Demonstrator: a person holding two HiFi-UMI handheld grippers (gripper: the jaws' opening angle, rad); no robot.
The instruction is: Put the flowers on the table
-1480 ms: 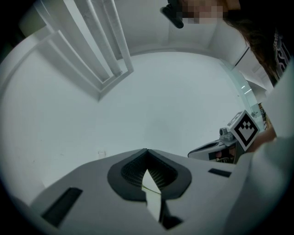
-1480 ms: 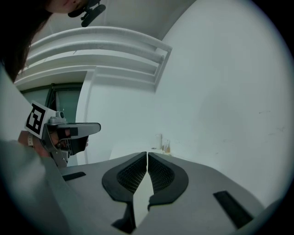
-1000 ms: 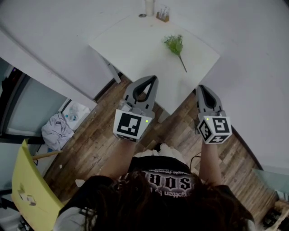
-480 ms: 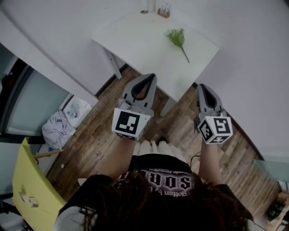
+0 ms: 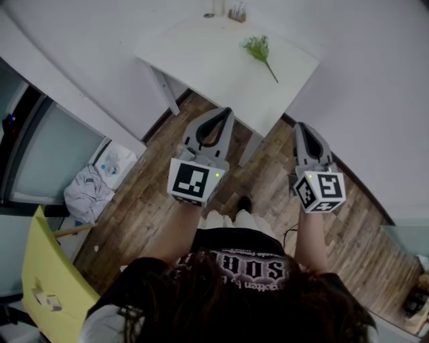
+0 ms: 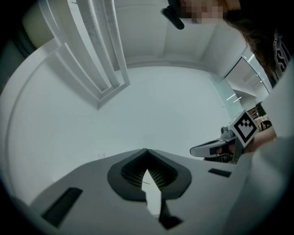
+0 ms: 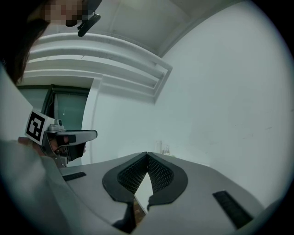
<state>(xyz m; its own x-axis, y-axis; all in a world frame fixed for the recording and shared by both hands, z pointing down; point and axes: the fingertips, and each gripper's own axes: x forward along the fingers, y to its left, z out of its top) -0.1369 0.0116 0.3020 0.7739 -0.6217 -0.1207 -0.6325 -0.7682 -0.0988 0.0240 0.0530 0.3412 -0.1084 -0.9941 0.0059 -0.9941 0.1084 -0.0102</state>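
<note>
A small green flower sprig (image 5: 258,49) with a thin stem lies on the white table (image 5: 201,60), toward its far right part. I stand back from the table with both grippers held over the wooden floor, well short of the flowers. My left gripper (image 5: 226,111) is shut with nothing in it; its tips meet in the left gripper view (image 6: 146,150). My right gripper (image 5: 299,126) is also shut and empty, its tips touching in the right gripper view (image 7: 147,154). Each gripper view shows mostly white wall and the other gripper at the side.
A tall glass (image 5: 218,7) and a small holder (image 5: 236,13) stand at the table's far edge. A yellow chair (image 5: 47,281) is at the lower left, a cloth bundle (image 5: 90,191) lies by the glass partition, and white walls flank the table.
The table and flowers have slid slightly up and away in the head view. Both grippers stay shut and in about the same place.
</note>
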